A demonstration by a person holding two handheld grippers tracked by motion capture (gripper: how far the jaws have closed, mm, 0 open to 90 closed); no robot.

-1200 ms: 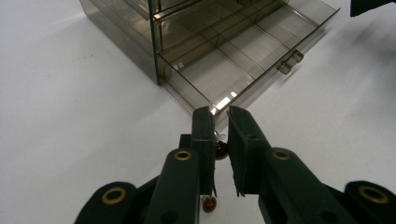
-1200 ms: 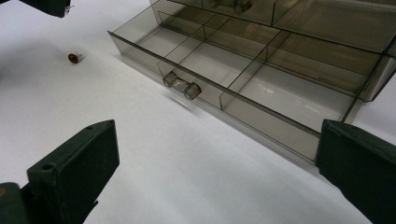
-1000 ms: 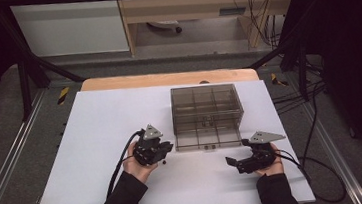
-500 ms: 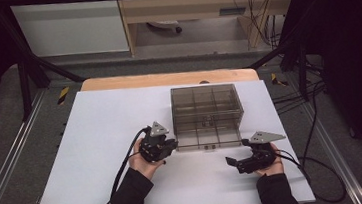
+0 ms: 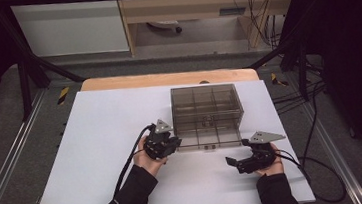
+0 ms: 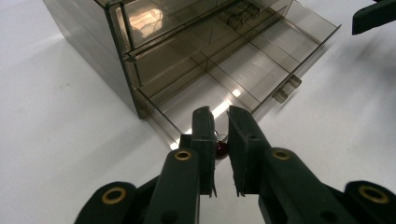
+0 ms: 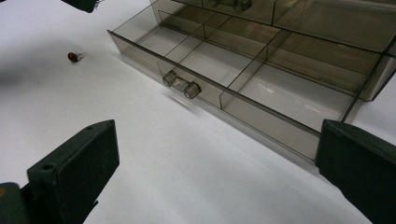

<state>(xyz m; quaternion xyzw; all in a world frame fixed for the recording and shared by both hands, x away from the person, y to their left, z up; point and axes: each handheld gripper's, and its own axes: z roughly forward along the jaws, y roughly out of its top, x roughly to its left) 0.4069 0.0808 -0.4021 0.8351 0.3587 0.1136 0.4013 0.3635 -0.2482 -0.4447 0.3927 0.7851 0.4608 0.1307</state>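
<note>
Fingers left (image 6: 222, 140): nearly clenched, red bead (image 6: 220, 148) half-hidden behind, contact unclear | right (image 7: 219, 172): released

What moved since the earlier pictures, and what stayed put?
The left hand-held gripper slid a little toward the clear drawer box, up to its front left corner. Its jaws are nearly shut beside a small red thing. The right hand-held gripper stayed where it was, jaws open. The box and its pulled-out bottom drawer did not move.

Bead (image 7: 73, 57) left of drawer (image 7: 224, 88) — on table (image 5: 102, 139).
</note>
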